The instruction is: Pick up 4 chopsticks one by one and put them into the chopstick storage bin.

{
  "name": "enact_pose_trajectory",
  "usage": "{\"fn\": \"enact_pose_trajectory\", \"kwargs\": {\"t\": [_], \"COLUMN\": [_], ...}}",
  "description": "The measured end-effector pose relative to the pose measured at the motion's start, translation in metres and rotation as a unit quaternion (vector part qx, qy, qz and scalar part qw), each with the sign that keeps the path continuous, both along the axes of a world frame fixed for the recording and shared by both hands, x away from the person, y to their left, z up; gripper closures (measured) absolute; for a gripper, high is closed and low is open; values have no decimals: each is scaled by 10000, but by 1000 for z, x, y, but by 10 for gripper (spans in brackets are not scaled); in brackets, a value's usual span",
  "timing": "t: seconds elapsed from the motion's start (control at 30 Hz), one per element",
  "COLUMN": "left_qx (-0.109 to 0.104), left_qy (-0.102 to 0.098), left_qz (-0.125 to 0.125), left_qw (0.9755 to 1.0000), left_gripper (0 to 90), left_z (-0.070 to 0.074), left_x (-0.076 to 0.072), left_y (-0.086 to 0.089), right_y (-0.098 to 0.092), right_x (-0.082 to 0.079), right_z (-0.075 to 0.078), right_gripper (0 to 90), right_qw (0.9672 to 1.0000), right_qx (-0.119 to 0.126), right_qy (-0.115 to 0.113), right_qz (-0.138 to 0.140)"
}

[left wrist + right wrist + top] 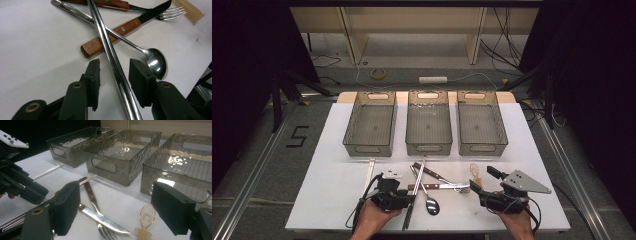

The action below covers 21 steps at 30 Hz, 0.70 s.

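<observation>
My left gripper (408, 199) (115, 65) straddles a long steel rod (417, 187) (110, 50) lying on the white table. Its pads stand apart from the rod on both sides, so it is open. The rod crosses a steel spoon (431, 205) (155, 61) and a wooden-handled knife (432, 186) (110, 37). A wooden-handled fork (432, 172) (91, 195) lies just beyond. My right gripper (484, 179) (116, 195) hangs wide open, holding nothing, above the knife blade (102, 220) and a small amber plastic spoon (475, 172) (146, 218).
Three clear grey bins (369, 149) (428, 147) (482, 148) stand in a row across the back of the table, all without contents. A thin white stick (369, 172) (47, 172) lies in front of the left bin. The table's front edge runs just behind both hands.
</observation>
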State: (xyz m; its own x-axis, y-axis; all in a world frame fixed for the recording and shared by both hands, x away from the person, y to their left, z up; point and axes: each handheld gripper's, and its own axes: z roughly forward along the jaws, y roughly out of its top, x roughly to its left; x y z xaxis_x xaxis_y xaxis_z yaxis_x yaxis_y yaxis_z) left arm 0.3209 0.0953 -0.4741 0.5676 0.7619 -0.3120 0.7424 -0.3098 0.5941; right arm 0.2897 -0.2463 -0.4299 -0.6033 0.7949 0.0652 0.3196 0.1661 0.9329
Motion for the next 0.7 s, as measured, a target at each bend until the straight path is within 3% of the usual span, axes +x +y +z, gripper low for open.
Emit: {"fn": "enact_pose_trajectory", "kwargs": {"t": [0.7], "left_qx": [250], "left_qy": [20], "left_qz": [-123], "left_qw": [9996], "left_gripper": [710], "left_z": [-7], "left_x": [3], "left_y": [-5], "right_y": [0], "right_x": [0], "right_z": [0], "right_gripper": [251], "right_qw": [10000], "right_qx": [3], "right_qy": [-20], "right_qz": [9]}}
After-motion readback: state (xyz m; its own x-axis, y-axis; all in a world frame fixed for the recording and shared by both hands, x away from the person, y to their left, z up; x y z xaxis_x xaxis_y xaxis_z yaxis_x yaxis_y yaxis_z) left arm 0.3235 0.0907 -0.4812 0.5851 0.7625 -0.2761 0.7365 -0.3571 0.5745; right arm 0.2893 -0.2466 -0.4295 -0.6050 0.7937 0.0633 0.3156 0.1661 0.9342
